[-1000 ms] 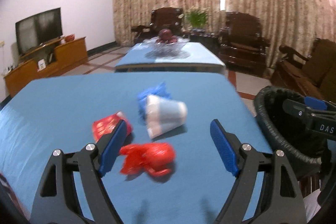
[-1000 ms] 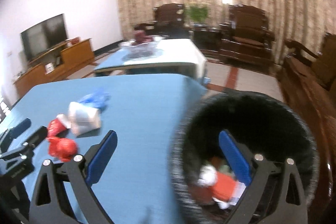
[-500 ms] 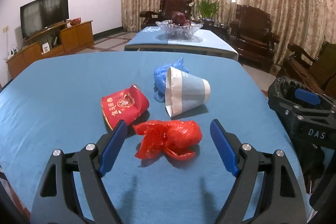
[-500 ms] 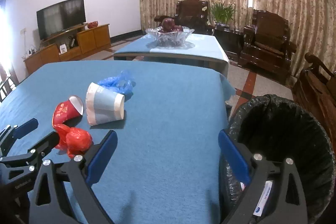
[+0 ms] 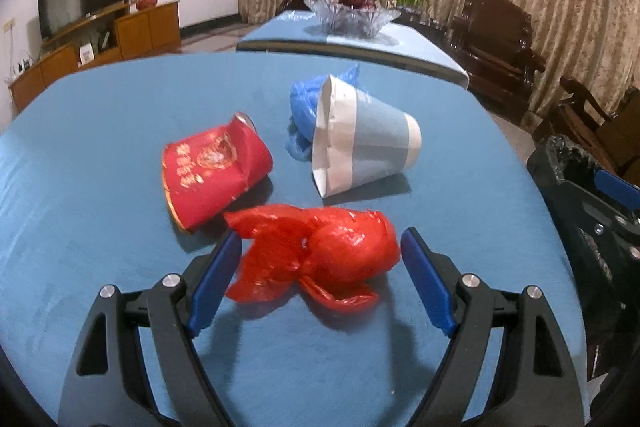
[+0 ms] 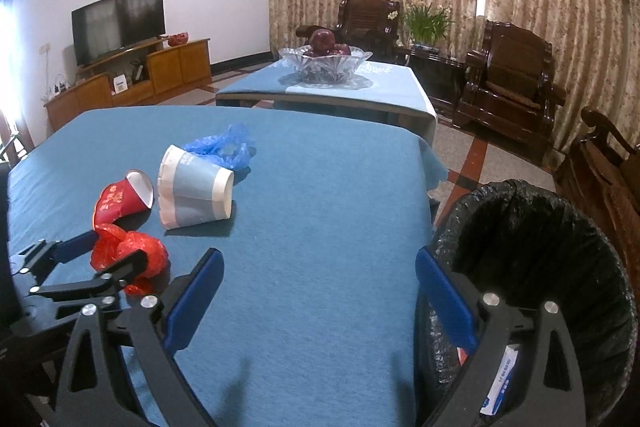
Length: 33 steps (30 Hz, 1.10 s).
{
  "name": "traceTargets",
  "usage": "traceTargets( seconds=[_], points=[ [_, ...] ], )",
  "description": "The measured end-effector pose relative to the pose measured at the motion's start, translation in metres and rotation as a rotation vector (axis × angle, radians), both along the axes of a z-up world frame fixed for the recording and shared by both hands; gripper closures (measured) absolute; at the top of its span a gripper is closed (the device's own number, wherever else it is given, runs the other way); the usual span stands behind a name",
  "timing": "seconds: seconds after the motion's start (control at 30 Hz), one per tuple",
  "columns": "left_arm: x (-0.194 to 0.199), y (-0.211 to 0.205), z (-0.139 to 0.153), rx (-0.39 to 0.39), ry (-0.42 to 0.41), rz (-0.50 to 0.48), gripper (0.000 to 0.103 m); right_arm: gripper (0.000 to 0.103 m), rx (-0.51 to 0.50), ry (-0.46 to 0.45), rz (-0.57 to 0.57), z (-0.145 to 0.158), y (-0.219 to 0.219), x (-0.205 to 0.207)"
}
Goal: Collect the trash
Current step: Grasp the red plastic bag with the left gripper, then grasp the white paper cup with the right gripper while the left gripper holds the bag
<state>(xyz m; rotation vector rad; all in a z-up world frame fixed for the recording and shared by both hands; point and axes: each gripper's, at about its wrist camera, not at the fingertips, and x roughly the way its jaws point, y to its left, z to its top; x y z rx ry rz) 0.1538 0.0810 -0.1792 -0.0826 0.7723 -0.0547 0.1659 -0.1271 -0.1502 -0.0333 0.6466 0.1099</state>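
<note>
Four scraps lie on the desk (image 5: 100,219), and with our left gripper (image 5: 320,281) open astride the red plastic bag (image 5: 320,247), we squeeze its bulk, right gripper (image 6: 320,301) open beside the bin (image 6: 560,227).

The left gripper (image 5: 320,275) is held low over the counter (image 5: 100,227), with its blue-padded fingers (image 5: 214,283) spread wide apart. The fingers straddle the red plastic bag (image 5: 320,255), one pad on each side; the left pad sits close against the bag's loose edge, and the right pad stands just clear of it. Neither pad visibly presses the bag.

The right gripper (image 6: 320,303) is positioned at the counter's right edge, to the right of the red plastic bag. Its fingers (image 6: 192,303) are likewise fully spread, with nothing between them. The right pad overlaps the rim of the trash bin (image 6: 560,227).
</note>
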Motion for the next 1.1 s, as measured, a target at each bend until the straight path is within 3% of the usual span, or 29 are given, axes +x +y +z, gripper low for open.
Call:
traceTargets(
  seconds=[0.07,0.17,0.2,0.3,0.37,0.7,1.1],
  points=[
    [0.003,-0.001,-0.002,-0.01,0.012,0.001,0.026,0.009,0.001,0.001,-0.003,0.001,-0.001,0.0],
    [0.003,-0.005,-0.001,-0.01,0.005,-0.004,0.044,0.009,0.003,0.001,-0.007,0.001,-0.003,0.001],
    [0.002,-0.006,0.0,-0.011,-0.005,-0.014,0.056,0.009,0.004,0.0,-0.007,0.002,-0.003,0.001],
    [-0.001,-0.013,0.003,0.006,-0.019,-0.032,0.069,0.009,0.009,0.0,-0.007,0.002,-0.001,0.002],
    [-0.004,-0.013,0.006,0.001,-0.031,-0.033,0.072,0.009,0.013,-0.006,-0.002,0.004,0.001,0.003],
    [-0.028,0.03,0.047,0.037,-0.158,0.054,0.075,0.009,0.076,-0.015,0.036,0.013,0.037,0.027],
    [-0.022,0.079,0.052,0.078,-0.191,0.14,0.075,0.009,0.081,0.055,0.084,-0.01,0.111,0.078]
  ],
)
